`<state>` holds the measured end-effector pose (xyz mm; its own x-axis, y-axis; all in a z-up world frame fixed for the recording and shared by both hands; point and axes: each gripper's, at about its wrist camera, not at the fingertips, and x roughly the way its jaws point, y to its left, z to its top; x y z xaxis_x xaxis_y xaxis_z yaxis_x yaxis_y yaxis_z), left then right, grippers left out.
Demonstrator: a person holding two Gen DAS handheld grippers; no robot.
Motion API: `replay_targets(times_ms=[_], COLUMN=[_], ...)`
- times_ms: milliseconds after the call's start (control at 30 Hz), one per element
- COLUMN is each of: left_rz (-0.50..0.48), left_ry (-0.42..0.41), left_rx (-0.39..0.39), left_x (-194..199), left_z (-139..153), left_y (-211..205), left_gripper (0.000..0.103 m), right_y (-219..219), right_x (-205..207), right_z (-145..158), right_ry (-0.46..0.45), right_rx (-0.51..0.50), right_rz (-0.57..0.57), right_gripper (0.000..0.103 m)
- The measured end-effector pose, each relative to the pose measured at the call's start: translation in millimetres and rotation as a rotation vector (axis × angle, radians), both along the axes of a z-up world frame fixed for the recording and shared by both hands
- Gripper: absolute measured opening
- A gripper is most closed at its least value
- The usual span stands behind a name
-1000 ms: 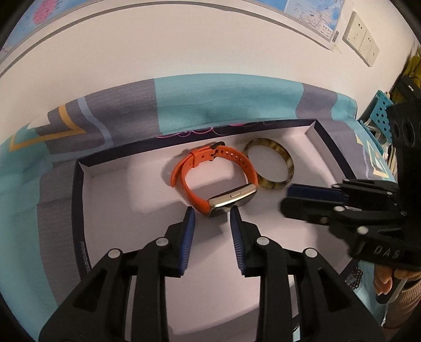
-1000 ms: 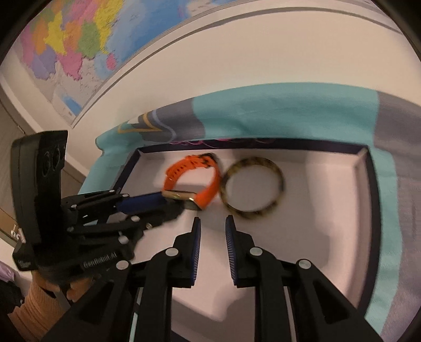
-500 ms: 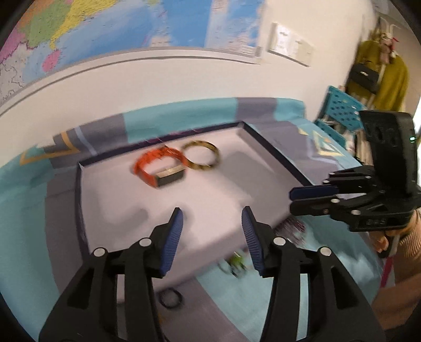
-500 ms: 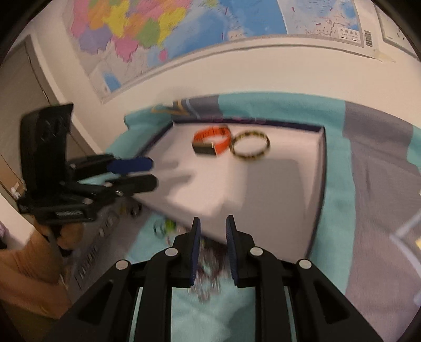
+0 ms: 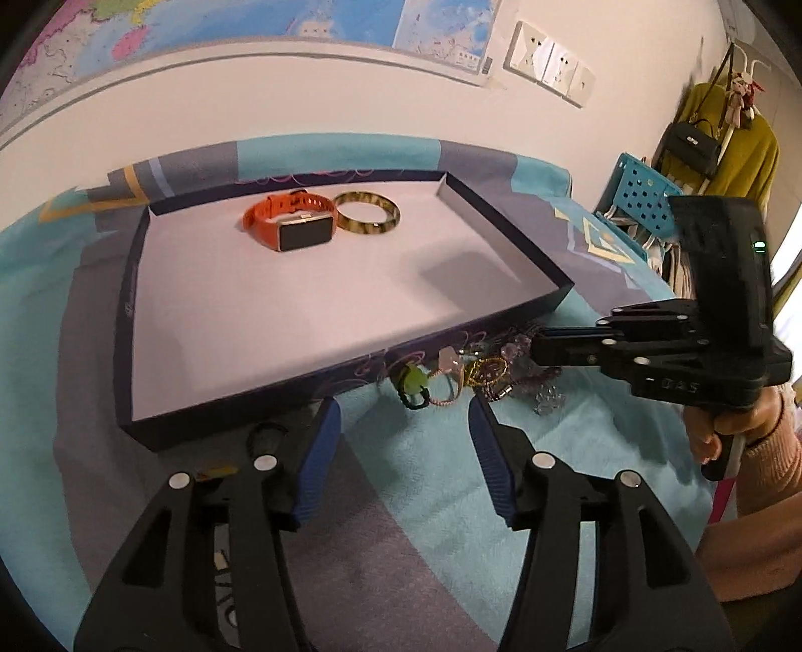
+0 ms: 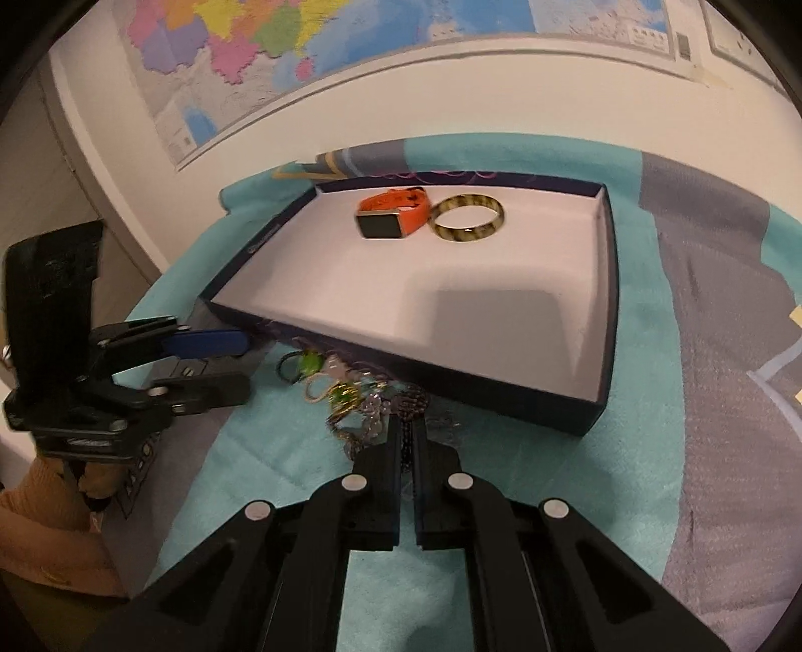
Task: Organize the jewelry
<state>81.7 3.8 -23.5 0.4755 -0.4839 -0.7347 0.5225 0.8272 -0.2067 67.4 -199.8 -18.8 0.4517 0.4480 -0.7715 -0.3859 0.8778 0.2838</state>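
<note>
A dark-walled tray (image 5: 501, 240) (image 6: 609, 281) with a white floor holds an orange watch (image 5: 288, 225) (image 6: 393, 213) and a tortoiseshell bangle (image 5: 368, 216) (image 6: 468, 218) at its far side. A tangled jewelry pile (image 5: 481, 368) (image 6: 351, 396) lies on the cloth against the tray's near wall. My left gripper (image 5: 406, 426) (image 6: 245, 366) hovers just short of the pile with its jaws opening and nothing between them. A green-beaded hair tie (image 5: 413, 386) lies just ahead of it. My right gripper (image 6: 407, 426) (image 5: 539, 346) is shut at the pile, and a dark beaded strand (image 6: 407, 444) shows in the slit between its fingers.
A teal and grey patterned cloth (image 5: 431, 506) covers the table. A black hair loop (image 5: 265, 434) lies by my left finger. A wall with a map (image 6: 280, 45) runs behind the tray. A blue perforated chair (image 5: 646, 190) and hanging clothes stand at the right.
Both grippers have pulled back from over the tray to the cloth in front of it. The left jaws have spread wider. The right jaws have closed at the jewelry pile.
</note>
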Motion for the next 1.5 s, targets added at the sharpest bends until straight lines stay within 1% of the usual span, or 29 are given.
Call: replay_targets(times_ms=[100,167,200,233,300,400,433,533,600,667,700,733,800,833,900,933,967,1000,1067,1133,1167,1200,1233,1333,1367,1433,1500], left_rz=[0.006,-0.007,-0.006,-0.007,-0.012,-0.029,-0.048,-0.093,-0.123,-0.141,-0.141,-0.132,-0.113,-0.108,-0.101,-0.094,-0.087,-0.084,-0.074,-0.053,-0.043,-0.036,-0.028,-0.009,-0.002,0.014,0.032], left_ry=[0.021,0.038,0.048,0.056,0.07,0.063,0.064,0.066,0.074,0.069,0.062,0.053,0.045,0.045,0.04,0.032,0.024,0.02,0.016,0.011,0.013,0.016,0.019,0.014,0.012,0.007,0.0], left_rx=[0.011,0.001,0.0,0.001,-0.011,-0.031,-0.051,-0.1,-0.123,-0.116,-0.099,-0.076,-0.056,-0.06,-0.068,-0.067,-0.066,-0.066,-0.067,-0.061,-0.062,-0.063,-0.066,-0.061,-0.059,-0.055,-0.049], left_x=[7,11,13,14,15,6,1,-16,-28,-37,-41,-42,-43,-43,-42,-42,-42,-42,-43,-42,-41,-40,-39,-40,-40,-40,-39], left_z=[-7,-10,-12,-13,-15,-13,-11,-4,-2,-2,-2,-3,-4,-4,-2,-1,0,1,3,3,3,2,2,2,2,2,1], left_y=[-7,-12,-14,-16,-19,-20,-19,-13,-9,-8,-7,-8,-6,-5,-3,-2,-1,0,4,9,11,13,15,20,23,28,33], left_gripper=[0.05,0.044,0.039,0.025,0.005,0.005,0.005,0.005,0.005,0.005,0.007,0.017,0.033,0.034,0.035,0.037,0.038,0.039,0.041,0.046,0.046,0.046,0.046,0.046,0.046,0.046,0.046], right_y=[8,16,20,23,28,33,34,32,22,10,5,0,-6,-7,-7,-6,-5,-4,2,6,8,10,10,2,-2,-10,-17], right_x=[-12,-25,-31,-36,-43,-49,-50,-54,-52,-45,-41,-35,-23,-20,-13,-12,-11,-10,-8,-9,-9,-9,-9,-8,-8,-10,-12], right_z=[8,16,19,21,23,20,18,15,17,19,18,17,11,9,2,0,-1,-1,-3,-5,-5,-5,-5,-4,-3,3,9], right_ry=[-0.025,-0.046,-0.053,-0.054,-0.045,-0.021,-0.008,0.002,-0.004,-0.006,-0.006,-0.006,0.008,0.015,0.023,0.024,0.022,0.017,0.006,-0.009,-0.018,-0.026,-0.027,-0.019,-0.018,-0.018,-0.029], right_rx=[-0.003,0.006,0.009,0.017,0.023,0.022,0.029,0.018,0.043,0.075,0.076,0.073,0.051,0.042,0.012,0.006,0.007,0.001,-0.045,-0.081,-0.097,-0.122,-0.131,-0.107,-0.09,-0.048,-0.028], right_rz=[0.056,0.115,0.141,0.17,0.207,0.241,0.252,0.271,0.24,0.19,0.164,0.128,0.065,0.05,0.018,0.012,0.015,0.014,0.012,0.018,0.022,0.024,0.025,0.013,0.005,-0.008,-0.027], right_gripper=[0.003,0.002,0.002,0.002,0.002,0.003,0.003,0.008,0.02,0.02,0.02,0.02,0.02,0.021,0.036,0.038,0.038,0.038,0.038,0.037,0.031,0.019,0.015,0.011,0.007,0.007,0.006])
